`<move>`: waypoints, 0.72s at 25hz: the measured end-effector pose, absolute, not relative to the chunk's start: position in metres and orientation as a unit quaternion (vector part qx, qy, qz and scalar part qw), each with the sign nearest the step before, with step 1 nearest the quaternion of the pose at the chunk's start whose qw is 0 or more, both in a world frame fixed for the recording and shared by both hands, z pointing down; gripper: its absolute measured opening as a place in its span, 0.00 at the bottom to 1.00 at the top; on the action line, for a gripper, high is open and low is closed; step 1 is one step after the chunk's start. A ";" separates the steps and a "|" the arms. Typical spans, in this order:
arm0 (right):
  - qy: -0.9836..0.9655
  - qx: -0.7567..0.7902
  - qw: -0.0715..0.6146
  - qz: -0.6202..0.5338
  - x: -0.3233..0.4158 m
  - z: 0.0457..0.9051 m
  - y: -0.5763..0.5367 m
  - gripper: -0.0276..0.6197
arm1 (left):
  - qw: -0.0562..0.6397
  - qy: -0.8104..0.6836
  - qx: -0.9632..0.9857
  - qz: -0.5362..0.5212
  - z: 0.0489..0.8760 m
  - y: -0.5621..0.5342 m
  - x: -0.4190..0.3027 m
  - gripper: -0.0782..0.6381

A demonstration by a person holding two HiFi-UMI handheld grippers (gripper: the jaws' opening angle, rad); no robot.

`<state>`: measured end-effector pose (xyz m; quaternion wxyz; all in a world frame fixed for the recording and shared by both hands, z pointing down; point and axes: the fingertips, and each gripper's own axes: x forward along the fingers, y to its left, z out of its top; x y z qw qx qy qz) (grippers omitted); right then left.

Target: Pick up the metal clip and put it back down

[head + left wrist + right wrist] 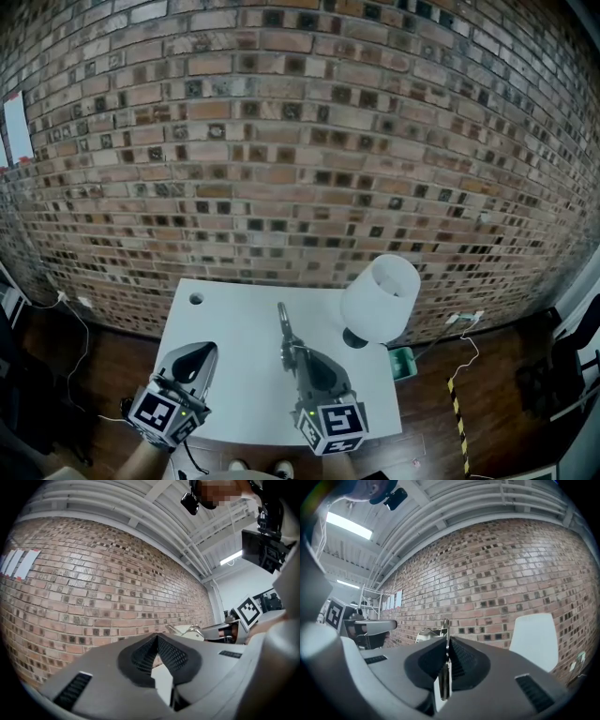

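The brick wall (281, 141) is red-brown, with pale lines between the bricks and little dark squares on many of them. The worktop (234, 384) is plain white. The lamp (382, 298) has a white shade and a dark foot. The metal clip (284, 328) is shiny silver. The left tool (202, 351) and the right tool (292, 356) are grey with black ribbed pads (461, 660). Each has a cube (335, 424) with black and white squares. The floor (506, 375) is dark brown wood.
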<state>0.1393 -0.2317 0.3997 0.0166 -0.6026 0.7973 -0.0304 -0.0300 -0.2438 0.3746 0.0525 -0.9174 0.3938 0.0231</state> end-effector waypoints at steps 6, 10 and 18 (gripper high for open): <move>0.823 -0.548 0.011 -0.152 0.112 0.481 -0.252 0.02 | 0.057 0.399 -0.915 0.001 0.380 -0.236 -0.042 0.11; 0.816 -0.484 0.049 -0.313 0.093 0.544 -0.263 0.02 | 0.040 0.409 -0.912 -0.016 0.387 -0.229 -0.051 0.10; 0.725 -0.449 0.084 -0.516 0.087 0.664 -0.282 0.02 | 0.039 0.448 -0.891 -0.061 0.399 -0.222 -0.077 0.10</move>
